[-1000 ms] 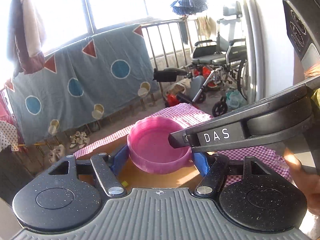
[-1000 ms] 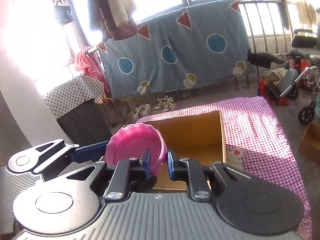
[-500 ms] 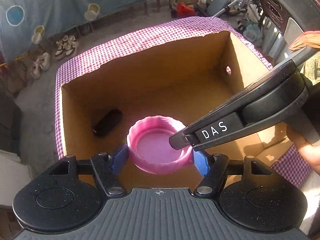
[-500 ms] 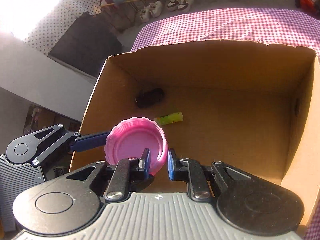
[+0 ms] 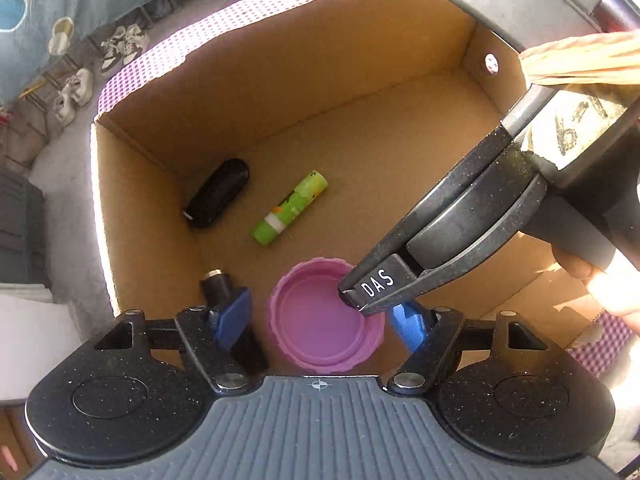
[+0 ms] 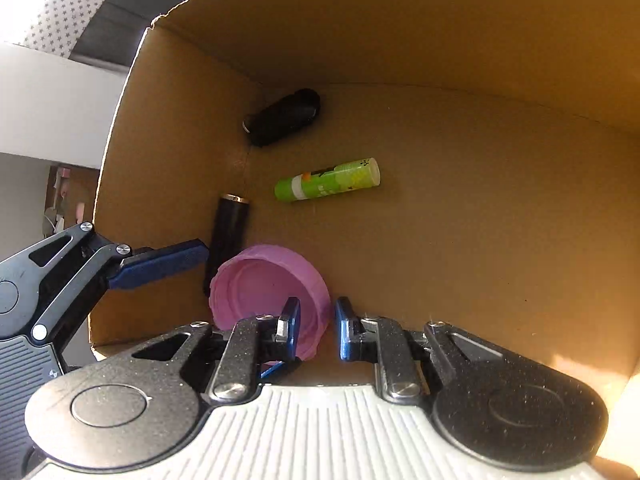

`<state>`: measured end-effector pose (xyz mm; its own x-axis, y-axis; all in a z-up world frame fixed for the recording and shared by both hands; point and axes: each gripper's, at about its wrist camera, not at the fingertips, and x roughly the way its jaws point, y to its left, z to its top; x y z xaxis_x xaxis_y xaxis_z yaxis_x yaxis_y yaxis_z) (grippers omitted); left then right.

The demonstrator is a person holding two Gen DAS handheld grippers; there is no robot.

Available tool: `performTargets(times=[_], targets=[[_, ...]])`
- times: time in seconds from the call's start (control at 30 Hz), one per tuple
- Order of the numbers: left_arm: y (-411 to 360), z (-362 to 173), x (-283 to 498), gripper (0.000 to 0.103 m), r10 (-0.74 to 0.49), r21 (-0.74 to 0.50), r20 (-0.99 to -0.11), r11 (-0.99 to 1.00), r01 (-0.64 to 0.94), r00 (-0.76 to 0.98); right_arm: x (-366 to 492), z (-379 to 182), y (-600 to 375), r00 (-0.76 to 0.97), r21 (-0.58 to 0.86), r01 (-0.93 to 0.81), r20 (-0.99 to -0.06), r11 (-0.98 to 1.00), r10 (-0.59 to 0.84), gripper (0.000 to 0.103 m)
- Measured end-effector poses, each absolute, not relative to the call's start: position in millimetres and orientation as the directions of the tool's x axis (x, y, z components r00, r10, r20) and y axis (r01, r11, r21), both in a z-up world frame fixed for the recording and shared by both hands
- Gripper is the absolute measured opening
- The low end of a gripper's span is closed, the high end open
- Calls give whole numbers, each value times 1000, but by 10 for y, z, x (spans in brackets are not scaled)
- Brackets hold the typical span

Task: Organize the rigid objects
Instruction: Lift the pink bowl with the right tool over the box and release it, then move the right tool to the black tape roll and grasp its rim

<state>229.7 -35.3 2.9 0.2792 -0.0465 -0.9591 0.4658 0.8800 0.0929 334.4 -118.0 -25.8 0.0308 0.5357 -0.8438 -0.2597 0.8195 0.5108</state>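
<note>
Nearest in both wrist views is the pink lid (image 5: 326, 320), open side up, low inside the cardboard box (image 5: 132, 216). The right gripper (image 6: 316, 330) has its jaws nearly closed on the lid's rim, one blue finger (image 6: 290, 328) inside the lid and the other just outside its wall. The left gripper (image 5: 320, 316) straddles the lid; its jaws have just been opening and now stand wide, the left blue pad (image 5: 234, 316) clear of the lid with a gap between. The other pad is partly hidden behind the right gripper's body, so contact there cannot be told. The lid sits tilted in the right wrist view; whether it touches the box floor cannot be told.

Just left of the lid, a dark cylinder (image 6: 230, 236) lies close along the box's left wall, leaving little room on that side. Right of the lid the floor is bare cardboard, wide and open up to the right wall.

Farther in, a green tube (image 5: 290, 210) lies on the floor, apart from the lid. Beyond it a black oblong case (image 5: 218, 194) rests in the far left corner. Past the far wall, a pink checked cloth (image 5: 168, 52) shows at the box's rim.
</note>
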Motion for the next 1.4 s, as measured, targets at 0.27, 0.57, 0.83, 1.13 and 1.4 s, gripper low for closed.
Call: performTargets(times=[0.27, 0.57, 0.83, 1.13, 1.4], targets=[[-231, 266, 2188, 75, -119, 39, -935, 902, 430, 334, 3130, 125, -1570, 146, 614, -247, -742, 750, 655, 22], [46, 855, 1549, 77, -264, -26, -780, 920, 392, 568, 1883, 764, -2328, 549, 634, -332, -472, 698, 690, 23], [42, 804, 919, 81, -325, -85, -676, 926, 368, 661, 717, 478, -2811, 738, 662, -268, -326, 700, 591, 47], [-53, 478, 558, 81, -348, -149, -693, 926, 348, 631, 427, -52, -2646, 685, 687, -218, -399, 694, 610, 47], [-132, 25, 367, 82, -287, -93, -786, 931, 354, 547, 320, -268, -2577, 669, 671, -178, -454, 720, 588, 47]])
